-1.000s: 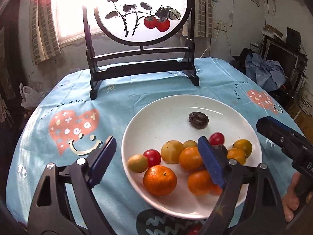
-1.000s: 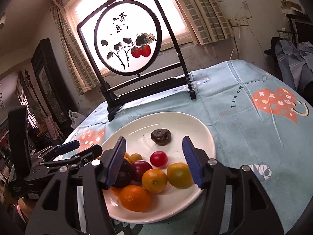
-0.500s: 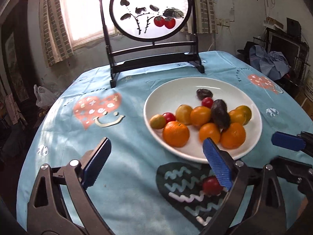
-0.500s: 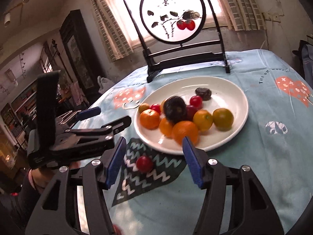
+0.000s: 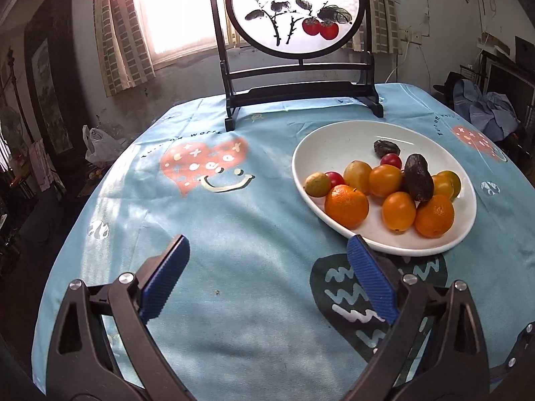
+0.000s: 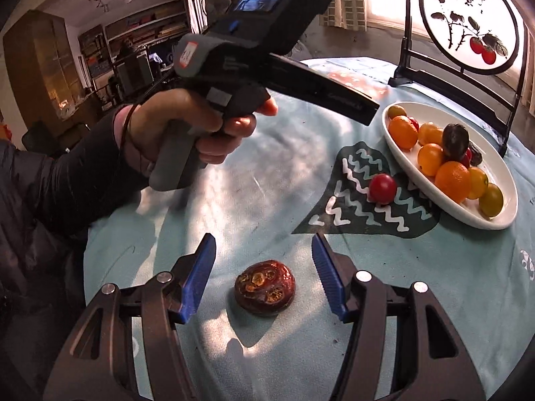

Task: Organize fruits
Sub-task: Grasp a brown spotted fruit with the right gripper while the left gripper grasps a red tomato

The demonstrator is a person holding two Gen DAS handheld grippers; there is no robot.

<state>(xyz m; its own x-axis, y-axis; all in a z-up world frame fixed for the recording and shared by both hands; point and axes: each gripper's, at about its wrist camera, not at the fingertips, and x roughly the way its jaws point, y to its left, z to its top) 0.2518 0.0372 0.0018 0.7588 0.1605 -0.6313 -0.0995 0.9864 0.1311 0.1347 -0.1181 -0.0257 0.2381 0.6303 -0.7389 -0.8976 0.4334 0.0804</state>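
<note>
Both grippers pulled back from the plate (image 5: pixel 463 230); right gripper (image 6: pixel 264 279) now hangs jaws apart over a stray dark dried fruit (image 6: pixel 264 287), cherry tomato (image 6: pixel 383 188) also loose beside the plate, left gripper (image 5: pixel 267 280) open, empty.

- A plate (image 5: pixel 337 140) sits on the table (image 5: pixel 234 234), right of middle in the left wrist view, with a heap of fruit (image 5: pixel 384 190) in it.
- A framed screen (image 5: pixel 297 33) stands behind the plate at the table's far edge.
- One small tomato (image 6: pixel 383 188) lies on the cloth just beside the plate's near rim.
- A flat dried fruit (image 6: pixel 264 287) lies well apart from the plate, between the right gripper's (image 6: pixel 264 275) fingers.
</note>
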